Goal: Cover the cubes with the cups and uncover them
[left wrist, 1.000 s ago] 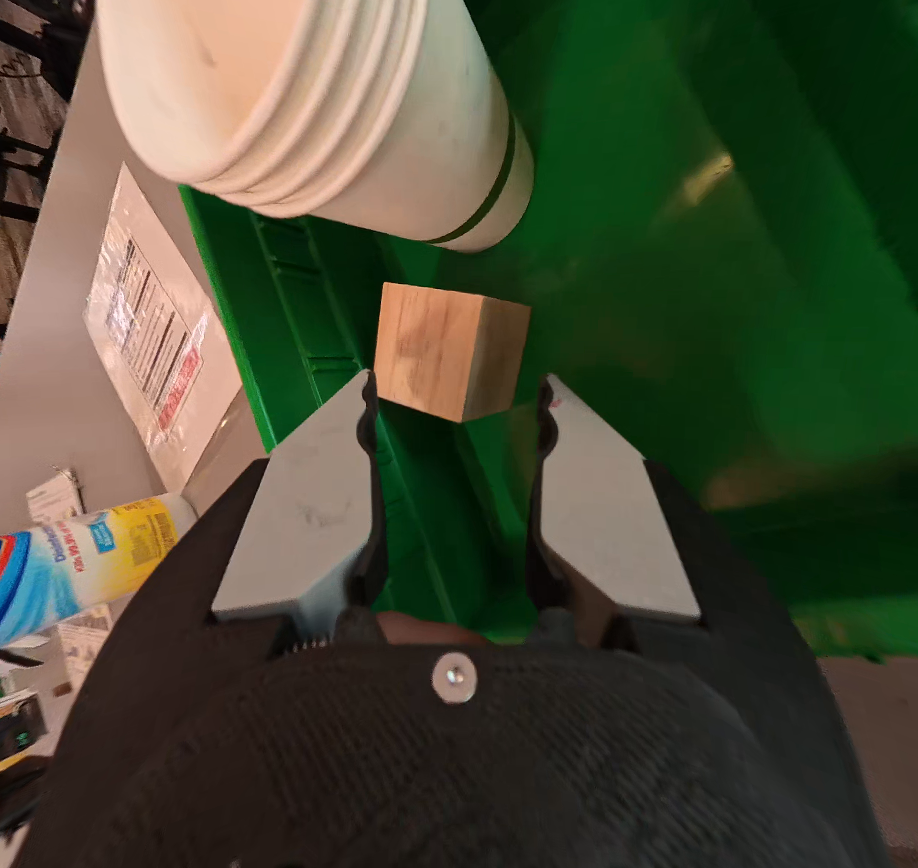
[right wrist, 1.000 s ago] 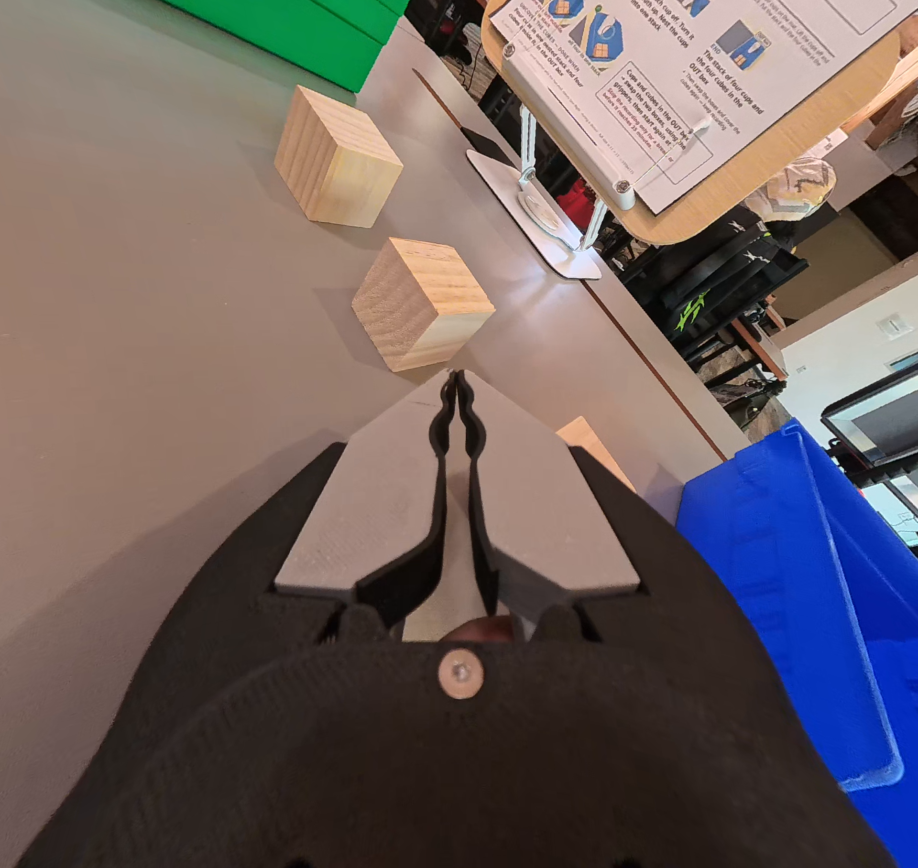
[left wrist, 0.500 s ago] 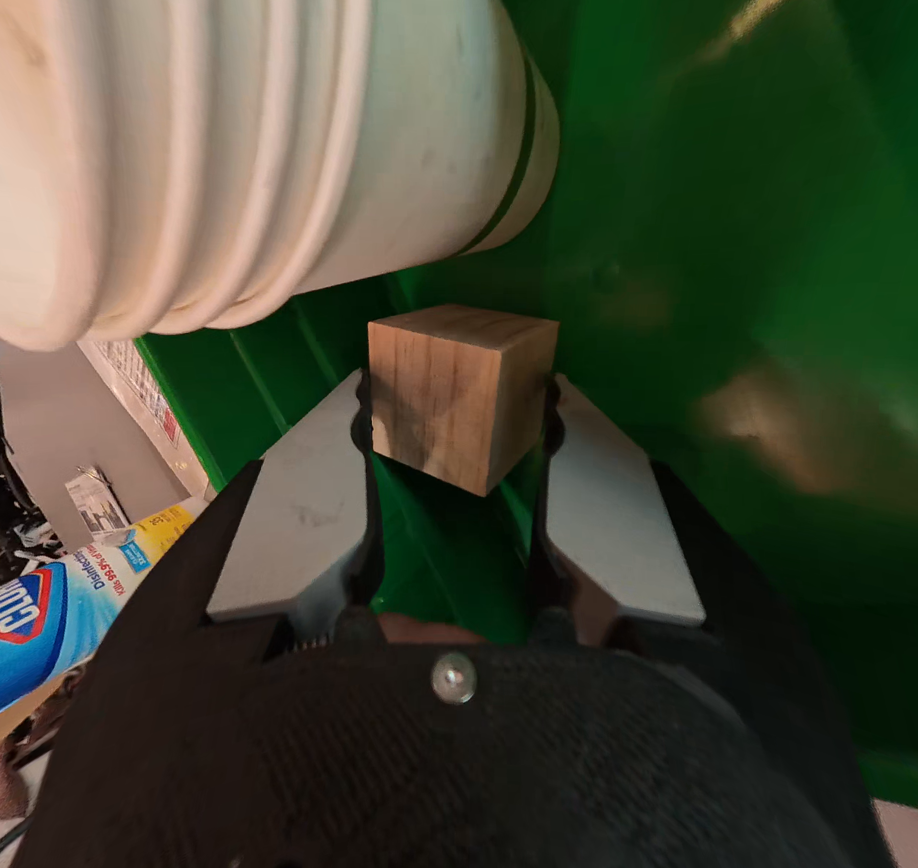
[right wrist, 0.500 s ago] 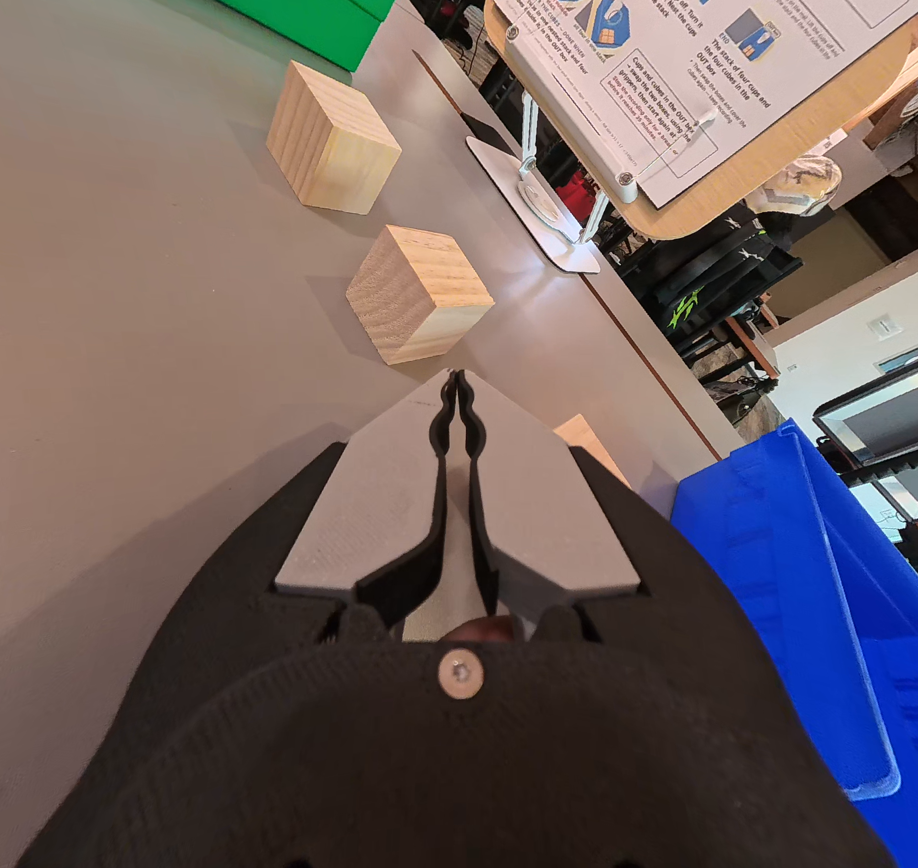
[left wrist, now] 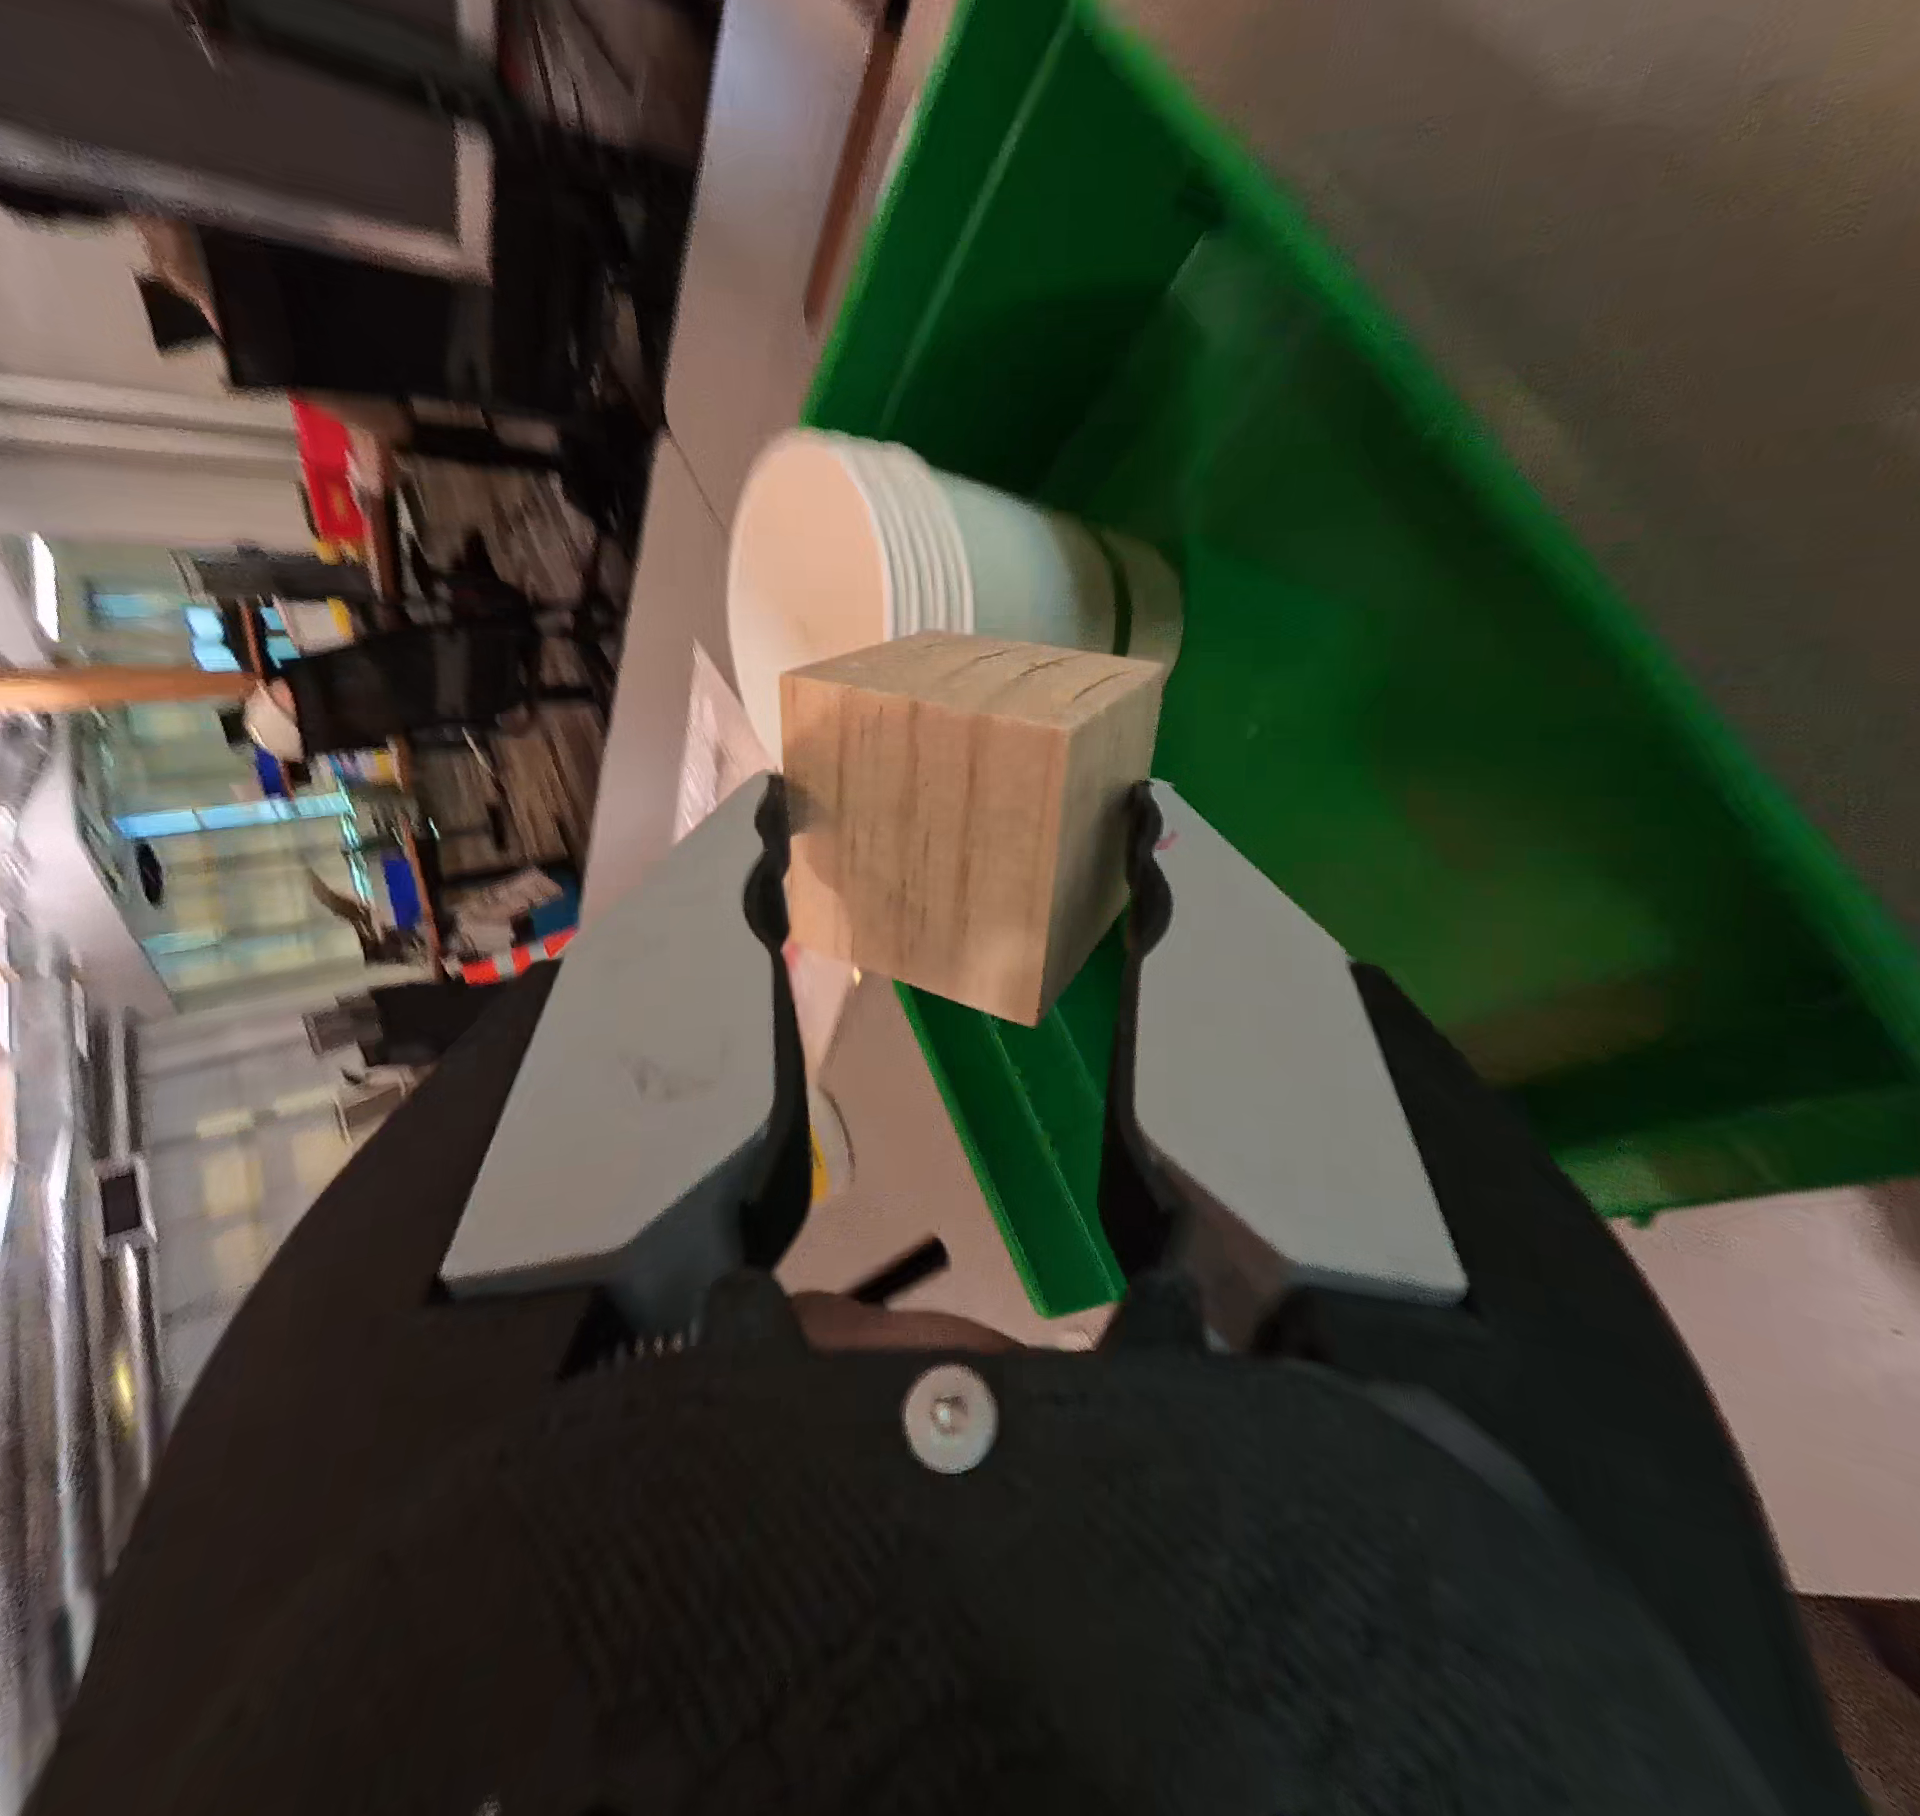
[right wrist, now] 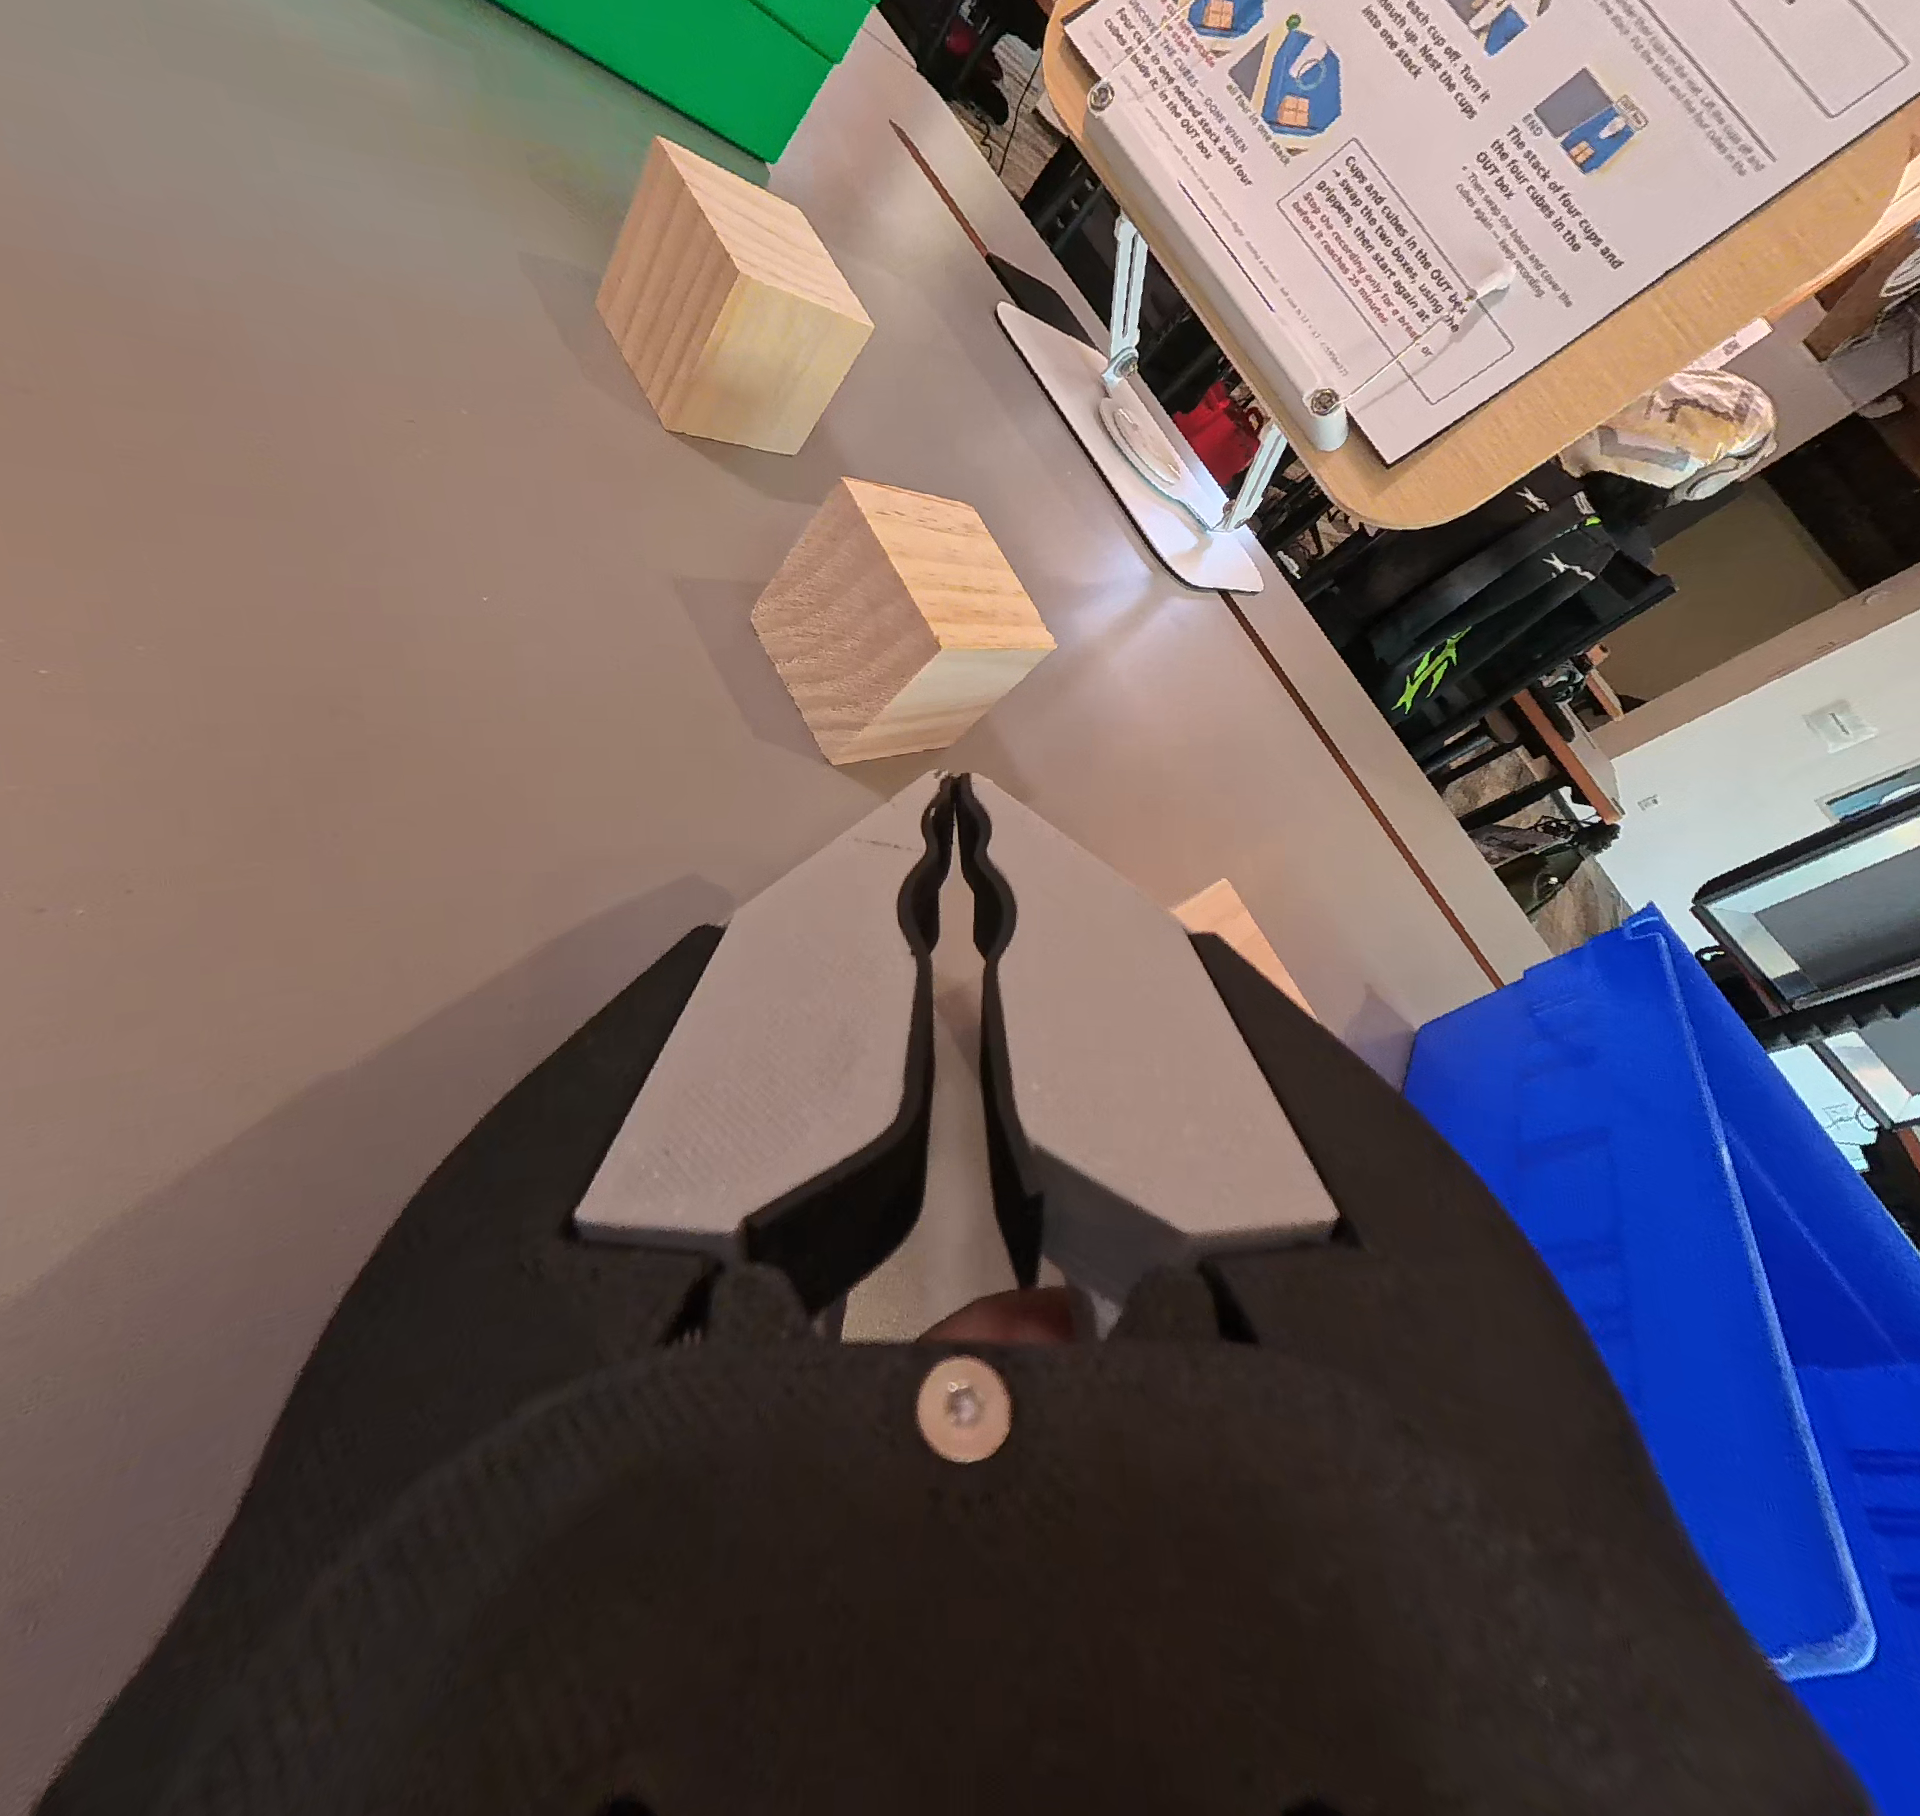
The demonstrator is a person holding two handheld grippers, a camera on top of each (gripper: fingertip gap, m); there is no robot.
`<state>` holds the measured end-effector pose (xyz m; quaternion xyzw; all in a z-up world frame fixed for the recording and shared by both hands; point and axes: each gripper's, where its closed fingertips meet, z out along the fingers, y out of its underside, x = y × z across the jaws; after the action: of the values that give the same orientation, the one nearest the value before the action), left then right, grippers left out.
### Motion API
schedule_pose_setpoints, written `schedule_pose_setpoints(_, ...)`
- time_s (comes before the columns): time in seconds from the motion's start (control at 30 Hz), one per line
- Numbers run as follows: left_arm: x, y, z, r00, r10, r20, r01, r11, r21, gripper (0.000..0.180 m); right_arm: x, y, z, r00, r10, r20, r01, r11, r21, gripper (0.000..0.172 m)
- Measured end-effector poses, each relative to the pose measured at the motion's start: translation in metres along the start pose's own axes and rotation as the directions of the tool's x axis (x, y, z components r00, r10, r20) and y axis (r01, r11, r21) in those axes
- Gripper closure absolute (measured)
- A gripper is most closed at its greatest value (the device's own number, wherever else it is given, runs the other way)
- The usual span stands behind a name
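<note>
1. Left wrist view: only here does the left gripper (left wrist: 956,852) show, its black pads pressed on both sides of a wooden cube (left wrist: 961,831) held up above the green bin (left wrist: 1455,727). A stack of white cups (left wrist: 935,561) lies on its side in that bin. Half a second ago the cube sat low inside the bin between the fingers; now it is raised clear and the room behind shows.

2. Right wrist view: only here do two wooden cubes (right wrist: 727,312) (right wrist: 899,618) show resting on the grey table (right wrist: 312,519), a third (right wrist: 1236,935) peeking beside the fingers, and a blue bin (right wrist: 1662,1247), its contents hidden. The right gripper (right wrist: 954,795) has its jaws together on nothing, as before.
</note>
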<state>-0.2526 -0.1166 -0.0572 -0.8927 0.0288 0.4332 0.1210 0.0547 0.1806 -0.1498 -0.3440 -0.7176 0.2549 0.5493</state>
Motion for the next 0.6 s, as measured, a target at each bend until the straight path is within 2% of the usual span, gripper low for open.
schedule_pose_setpoints(0.13, 0.017, -0.067, -0.048, 0.989, 0.150, -0.016, -0.145, 0.974, 0.175, 0.116, 0.000, 0.000, 0.000, 1.000, 0.002, -0.002, -0.002, 1.000, -0.002, 0.172)
schedule_pose_setpoints(0.23, 0.047, -0.102, -0.056, 0.963, 0.258, -0.076, -0.235, 0.945, 0.228, 0.116, 0.000, 0.000, 0.000, 1.000, 0.000, -0.003, 0.000, 1.000, -0.001, 0.172)
schedule_pose_setpoints(0.4, 0.098, -0.129, -0.016, 0.918, 0.351, -0.183, -0.315, 0.927, 0.202, 0.116, 0.001, -0.001, -0.001, 1.000, 0.002, -0.009, -0.002, 1.000, 0.006, 0.172)
schedule_pose_setpoints(0.6, 0.143, -0.120, 0.031, 0.857, 0.429, -0.286, -0.400, 0.903, 0.156, 0.116, 0.002, -0.001, -0.002, 1.000, 0.009, -0.009, -0.009, 1.000, 0.011, 0.172)
